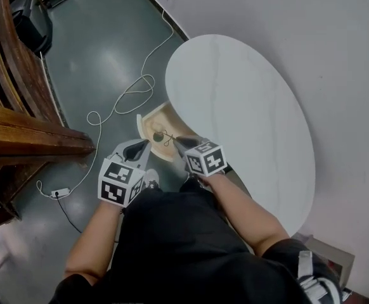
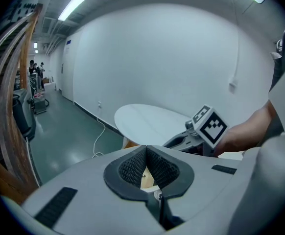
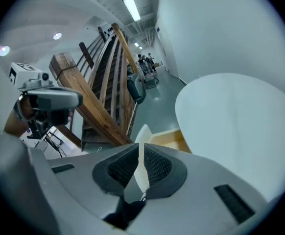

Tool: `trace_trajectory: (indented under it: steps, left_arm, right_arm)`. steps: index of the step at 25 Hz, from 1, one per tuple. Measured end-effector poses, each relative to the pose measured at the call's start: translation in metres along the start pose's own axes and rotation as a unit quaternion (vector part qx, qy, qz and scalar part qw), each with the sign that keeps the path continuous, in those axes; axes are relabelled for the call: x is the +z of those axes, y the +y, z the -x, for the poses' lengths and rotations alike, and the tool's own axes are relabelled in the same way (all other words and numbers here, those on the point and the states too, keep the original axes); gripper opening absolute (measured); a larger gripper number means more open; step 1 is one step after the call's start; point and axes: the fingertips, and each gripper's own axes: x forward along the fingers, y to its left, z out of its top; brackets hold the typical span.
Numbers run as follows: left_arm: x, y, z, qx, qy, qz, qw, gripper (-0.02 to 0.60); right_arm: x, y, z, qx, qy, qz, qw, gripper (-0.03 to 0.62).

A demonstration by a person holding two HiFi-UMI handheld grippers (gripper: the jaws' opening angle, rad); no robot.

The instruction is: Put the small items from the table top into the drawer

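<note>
The left gripper (image 1: 140,148) hangs just short of the open drawer (image 1: 148,123). Its jaws meet at the tips and hold nothing. Beside it, the right gripper (image 1: 179,142) has its jaws closed tight on the drawer's thin white front wall, near that wall's right end.

Inside the drawer, on the wooden bottom, lie a small dark round item (image 1: 158,136) and a thin wiry item (image 1: 168,139), close together near the front. The drawer juts out from under the near left edge of the white oval table (image 1: 248,106).

Beyond, a white cable (image 1: 127,94) snakes over the green floor past a wooden structure (image 1: 19,132).
</note>
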Motion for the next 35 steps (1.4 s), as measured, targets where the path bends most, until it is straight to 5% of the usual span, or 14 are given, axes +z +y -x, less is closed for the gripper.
trace_trajectory:
  steps: [9,18,26,35]
  left_arm:
    - [0.037,-0.021,-0.002,-0.032,-0.030,-0.039,0.9983,0.015]
    - [0.069,-0.053,-0.009,-0.079,-0.052,-0.078,0.9925,0.015]
    - [0.088,-0.070,-0.005,-0.100,-0.063,-0.097,0.9882,0.015]
    - [0.092,-0.075,-0.004,-0.102,-0.066,-0.098,0.9877,0.015]
  right_arm:
    - [0.045,0.009,0.082,-0.039,-0.113,0.015,0.993,0.023]
    - [0.061,-0.011,0.156,-0.091,-0.223,-0.019,0.970,0.009]
    - [0.057,-0.013,0.189,-0.135,-0.252,-0.022,0.958,0.009]
    - [0.063,-0.008,0.193,-0.135,-0.254,0.000,0.958,0.009]
